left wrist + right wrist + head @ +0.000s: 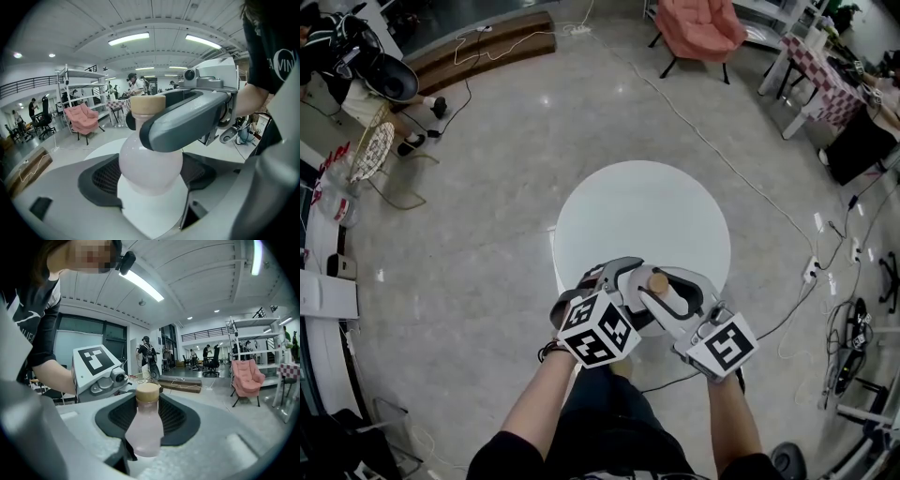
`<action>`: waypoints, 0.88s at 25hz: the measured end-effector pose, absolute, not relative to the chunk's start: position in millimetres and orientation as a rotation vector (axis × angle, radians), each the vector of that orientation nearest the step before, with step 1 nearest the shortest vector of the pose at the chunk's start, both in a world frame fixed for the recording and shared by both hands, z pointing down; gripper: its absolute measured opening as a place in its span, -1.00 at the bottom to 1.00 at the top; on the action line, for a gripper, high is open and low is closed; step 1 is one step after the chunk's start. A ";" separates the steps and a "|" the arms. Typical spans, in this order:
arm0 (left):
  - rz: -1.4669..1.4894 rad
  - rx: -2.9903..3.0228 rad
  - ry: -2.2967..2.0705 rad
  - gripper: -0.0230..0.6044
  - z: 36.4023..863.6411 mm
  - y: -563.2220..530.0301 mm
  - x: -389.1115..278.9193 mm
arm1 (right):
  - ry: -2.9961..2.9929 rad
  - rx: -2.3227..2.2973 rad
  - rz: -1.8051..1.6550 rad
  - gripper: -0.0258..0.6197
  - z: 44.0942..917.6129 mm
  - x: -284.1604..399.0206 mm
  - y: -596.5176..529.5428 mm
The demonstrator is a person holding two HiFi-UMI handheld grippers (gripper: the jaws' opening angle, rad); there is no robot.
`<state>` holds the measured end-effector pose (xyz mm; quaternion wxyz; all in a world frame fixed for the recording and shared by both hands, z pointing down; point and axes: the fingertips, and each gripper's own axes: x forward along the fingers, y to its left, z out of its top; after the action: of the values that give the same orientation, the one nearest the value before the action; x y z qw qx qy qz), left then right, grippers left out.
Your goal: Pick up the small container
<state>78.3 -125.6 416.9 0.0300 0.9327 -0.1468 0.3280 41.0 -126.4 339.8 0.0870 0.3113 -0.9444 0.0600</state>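
The small container (660, 281) is a pale pink bottle with a tan cork. It is held just above the near edge of the round white table (637, 211). My left gripper (639, 289) and right gripper (673, 300) meet around it. In the left gripper view the bottle (150, 164) fills the gap between my dark pads (96, 180), and the right gripper's grey jaw crosses its neck. In the right gripper view the bottle (144, 430) stands upright between the pads (180, 420), with the left gripper's marker cube (96, 359) behind it.
A pink armchair (698, 28) stands beyond the table and a checked table (825, 80) at the far right. Cables (712, 150) trail over the grey floor, and a power strip (811, 270) lies right of the table. A wooden platform (478, 52) lies far left.
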 end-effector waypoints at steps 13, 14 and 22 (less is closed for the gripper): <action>1.002 2.879 -0.485 0.24 378.6 -121.1 72.2 | -2.823 0.896 0.164 -0.48 303.9 35.5 -119.7; 0.999 2.880 -0.487 0.24 375.7 -119.5 70.2 | -2.826 0.895 0.165 -0.48 301.0 33.6 -118.0; 0.998 2.899 -0.507 0.24 351.1 -119.4 73.6 | -2.837 0.895 0.132 -0.48 277.3 37.7 -116.0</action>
<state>73.6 -119.4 351.1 0.0170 0.9328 -0.1631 0.3210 37.7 -116.0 277.3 0.0820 0.2995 -0.9495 0.0443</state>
